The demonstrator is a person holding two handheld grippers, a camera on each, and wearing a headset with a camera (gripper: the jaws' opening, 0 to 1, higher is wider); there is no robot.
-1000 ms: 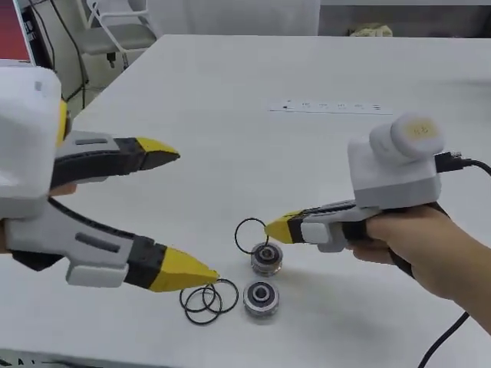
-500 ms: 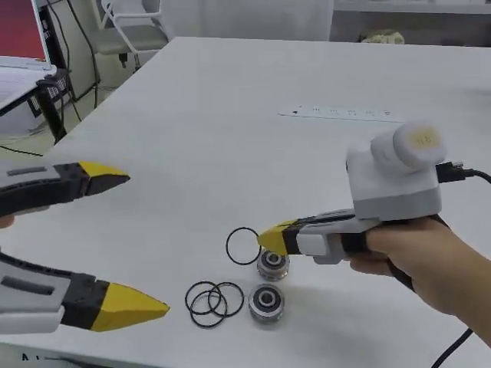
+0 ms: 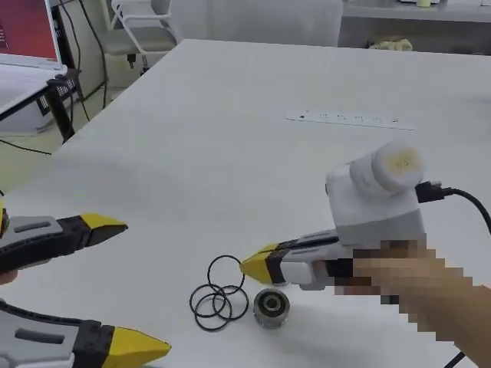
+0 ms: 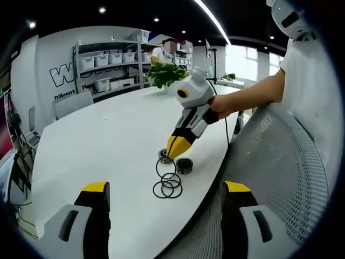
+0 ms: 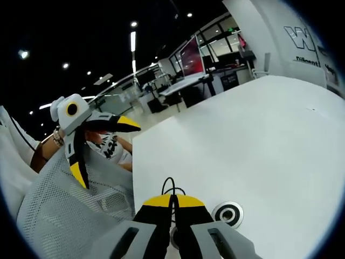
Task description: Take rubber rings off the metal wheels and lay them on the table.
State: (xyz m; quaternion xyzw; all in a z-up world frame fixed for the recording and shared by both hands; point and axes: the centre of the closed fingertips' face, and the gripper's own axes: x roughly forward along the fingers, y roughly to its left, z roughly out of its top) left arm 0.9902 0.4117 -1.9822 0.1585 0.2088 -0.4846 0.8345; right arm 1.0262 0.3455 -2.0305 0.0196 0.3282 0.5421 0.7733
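Observation:
My right gripper is shut on a thin black rubber ring, which hangs from its yellow tip just left of the wheels. I cannot tell if the ring touches the table. In the right gripper view the ring rises from between the shut jaws of the right gripper. A pile of loose rings lies on the white table. One metal wheel stands beside the pile; a second wheel sits behind the gripper tip. My left gripper is open, back at the near left.
A white power strip lies far across the table. A black cable trails from the right gripper. The table's near edge runs just below the rings. A mesh chair back is at the person's side.
My right gripper has carried the ring left, off the far wheel and toward the pile. The left gripper has drawn back toward the near left.

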